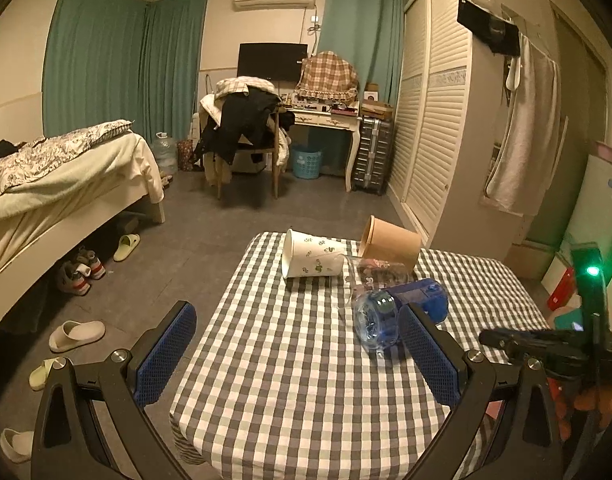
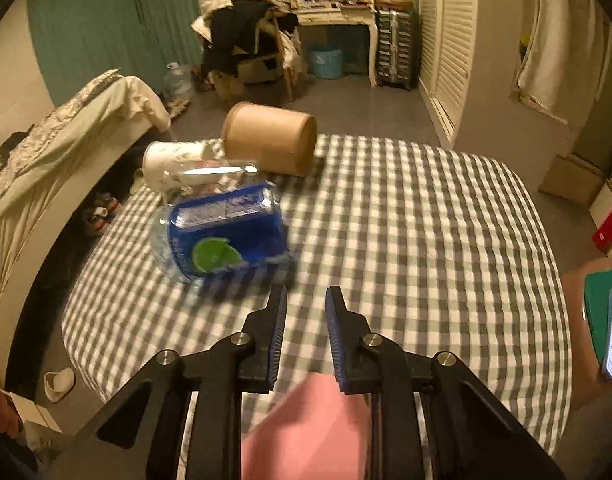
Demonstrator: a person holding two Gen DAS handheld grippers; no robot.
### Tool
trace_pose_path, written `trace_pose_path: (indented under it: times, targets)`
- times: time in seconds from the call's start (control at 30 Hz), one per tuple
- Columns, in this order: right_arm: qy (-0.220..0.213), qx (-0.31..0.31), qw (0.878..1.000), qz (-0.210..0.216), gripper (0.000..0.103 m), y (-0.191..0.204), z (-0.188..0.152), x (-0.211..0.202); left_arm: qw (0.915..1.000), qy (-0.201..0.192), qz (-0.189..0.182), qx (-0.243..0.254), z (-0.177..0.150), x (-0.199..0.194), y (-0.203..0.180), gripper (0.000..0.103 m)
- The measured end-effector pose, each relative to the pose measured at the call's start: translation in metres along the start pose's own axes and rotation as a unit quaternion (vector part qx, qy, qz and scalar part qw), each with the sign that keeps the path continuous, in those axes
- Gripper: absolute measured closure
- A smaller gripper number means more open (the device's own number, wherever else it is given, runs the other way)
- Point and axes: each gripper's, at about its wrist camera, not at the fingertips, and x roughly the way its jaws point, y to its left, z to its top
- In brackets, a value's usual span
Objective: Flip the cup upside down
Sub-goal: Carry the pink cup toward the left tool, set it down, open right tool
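Left gripper (image 1: 297,354) gapes near blue cup (image 1: 400,314) lying sideways.

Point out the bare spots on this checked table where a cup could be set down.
The right half of the table is bare, from the brown tub across to the right edge. The near strip by the right tool is bare too. The far left is crowded: white cup, clear glass and blue bottle lie bunched together.

On the table (image 1: 306,380), four cups lie on their sides in a cluster toward the far edge: paper cup (image 1: 312,260) far left, cardboard cup (image 1: 392,243) just right of it, glass (image 1: 376,274) between and in front, touching both, plastic cup (image 1: 402,314) nearest.
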Motion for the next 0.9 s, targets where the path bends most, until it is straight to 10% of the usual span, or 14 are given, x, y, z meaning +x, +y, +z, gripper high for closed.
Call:
trace_pose_path:
  times: [0.3,0.63,0.9]
  targets:
    - [-0.060,-0.010,0.996,0.057,0.082,0.021,-0.045,0.005,0.9998,0.011,-0.003,0.018,-0.006,0.010,-0.017,0.000]
    - [-0.085,0.007,0.995,0.047,0.081,0.009,-0.017,0.023,0.9994,0.018,0.006,0.027,-0.009,0.011,-0.020,0.000]
    - [-0.107,0.002,0.994,0.014,0.058,-0.001,-0.018,-0.038,0.9985,0.034,-0.007,0.043,-0.011,0.014,-0.043,0.000]
